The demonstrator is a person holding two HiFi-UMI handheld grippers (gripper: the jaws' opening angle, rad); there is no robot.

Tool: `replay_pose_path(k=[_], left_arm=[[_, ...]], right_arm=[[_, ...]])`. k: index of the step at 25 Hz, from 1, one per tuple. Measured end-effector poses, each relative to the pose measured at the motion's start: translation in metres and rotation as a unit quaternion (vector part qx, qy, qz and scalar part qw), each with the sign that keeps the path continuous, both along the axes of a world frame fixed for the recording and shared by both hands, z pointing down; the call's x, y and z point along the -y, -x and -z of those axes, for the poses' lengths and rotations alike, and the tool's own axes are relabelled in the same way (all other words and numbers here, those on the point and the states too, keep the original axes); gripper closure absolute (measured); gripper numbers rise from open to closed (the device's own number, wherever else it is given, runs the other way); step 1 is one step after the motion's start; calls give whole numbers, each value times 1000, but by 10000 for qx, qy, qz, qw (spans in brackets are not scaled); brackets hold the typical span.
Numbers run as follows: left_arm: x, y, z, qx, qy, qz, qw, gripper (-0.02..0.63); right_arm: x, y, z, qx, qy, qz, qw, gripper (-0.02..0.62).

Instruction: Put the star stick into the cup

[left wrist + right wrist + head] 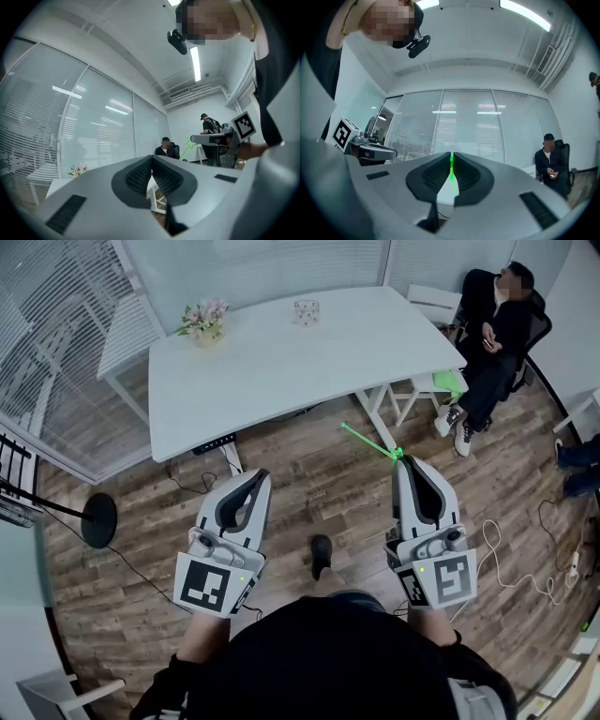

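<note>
1. Right tongs (405, 461) are pinched almost shut on one end of the green star stick (368, 439). The rest pokes out ahead toward the worktop (281, 371), which should make it easy to aim.
2. Left tongs (260, 476) are closed with nothing in them and held level alongside. My guess is they're a spare, maybe to steady the cup.
3. That stick hangs over the wood floor (309, 479), just short of the worktop's near edge.
4. Out on the worktop's far side sits the cup (307, 311), well apart from the stick, with flowers (206, 321) off to its left. Looks like the carrying step, and the insertion isn't started yet.
</note>
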State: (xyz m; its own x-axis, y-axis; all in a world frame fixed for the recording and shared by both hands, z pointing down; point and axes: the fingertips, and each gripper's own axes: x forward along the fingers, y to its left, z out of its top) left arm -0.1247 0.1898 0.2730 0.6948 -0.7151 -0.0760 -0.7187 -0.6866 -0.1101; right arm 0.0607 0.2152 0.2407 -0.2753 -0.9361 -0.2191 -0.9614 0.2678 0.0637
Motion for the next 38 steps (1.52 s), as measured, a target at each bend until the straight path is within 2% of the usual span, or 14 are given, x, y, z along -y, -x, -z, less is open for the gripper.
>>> replay_pose_path(k=[14, 28, 38], left_arm=[[77, -13, 11, 71, -25, 96, 9999, 592], [157, -45, 6, 93, 62, 207, 9997, 592], [186, -46, 3, 94, 120, 341, 9993, 592]], right_arm=[[80, -15, 11, 41, -77, 63, 9999, 574], [164, -48, 6, 104, -19, 167, 9998, 574], [200, -50, 2, 144, 40, 278, 9995, 574]])
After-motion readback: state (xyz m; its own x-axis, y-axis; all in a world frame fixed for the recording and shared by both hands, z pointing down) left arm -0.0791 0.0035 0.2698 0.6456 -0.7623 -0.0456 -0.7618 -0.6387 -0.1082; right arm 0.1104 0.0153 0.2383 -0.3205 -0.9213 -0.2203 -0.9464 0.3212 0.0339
